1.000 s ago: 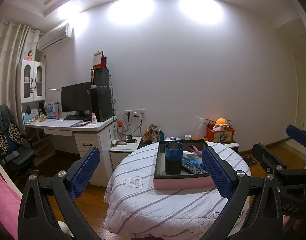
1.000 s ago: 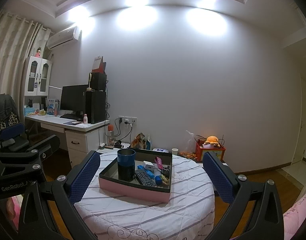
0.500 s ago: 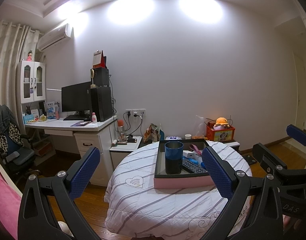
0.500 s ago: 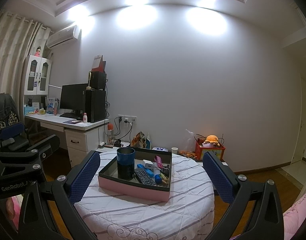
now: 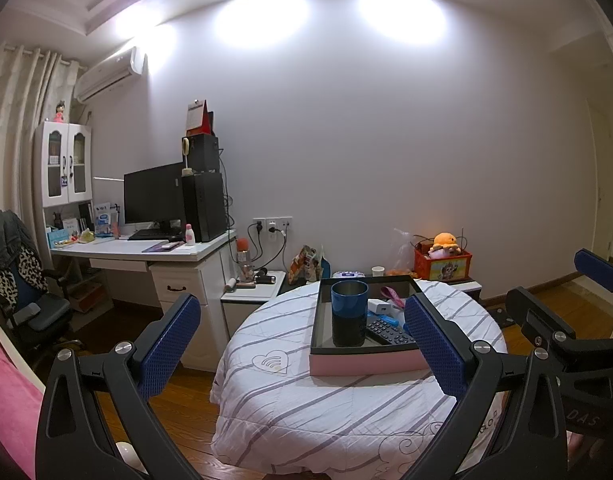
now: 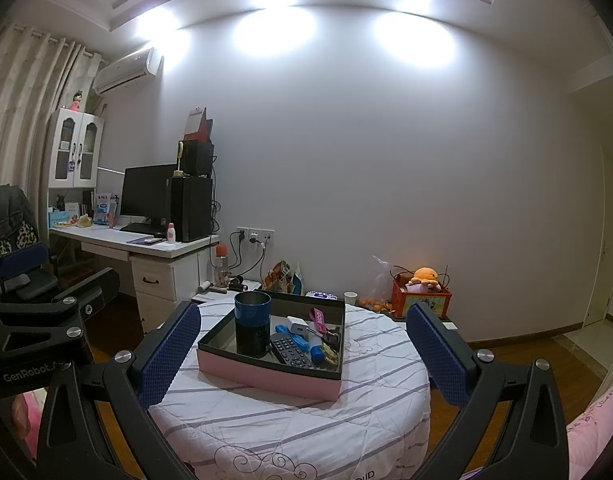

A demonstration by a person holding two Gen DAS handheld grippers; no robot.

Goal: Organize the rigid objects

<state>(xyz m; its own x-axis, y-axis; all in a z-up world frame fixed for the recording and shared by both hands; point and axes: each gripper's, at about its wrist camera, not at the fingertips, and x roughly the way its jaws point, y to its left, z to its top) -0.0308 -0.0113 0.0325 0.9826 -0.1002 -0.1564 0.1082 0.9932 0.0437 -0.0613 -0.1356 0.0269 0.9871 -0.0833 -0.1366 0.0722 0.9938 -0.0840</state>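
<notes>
A pink tray [image 5: 370,362] [image 6: 266,376] with a black inside stands on a round table [image 5: 306,400] [image 6: 366,412] with a striped white cloth. In it are a blue and black cup [image 5: 349,312] [image 6: 252,328], a black remote control [image 5: 388,331] [image 6: 291,350], a white block [image 6: 297,325], a blue tube [image 6: 314,350] and a pink strap [image 6: 317,318]. My left gripper [image 5: 306,344] is open and empty, well short of the table. My right gripper [image 6: 302,354] is open and empty, also back from it.
A white desk [image 5: 146,252] with a monitor and a computer tower stands at the left. An office chair [image 5: 22,300] is at far left. A low cabinet [image 5: 250,292] and a red box with an orange plush toy [image 5: 442,256] stand behind the table.
Both views have drifted slightly; the table and tray sit about the same. Both grippers stay open and empty.
</notes>
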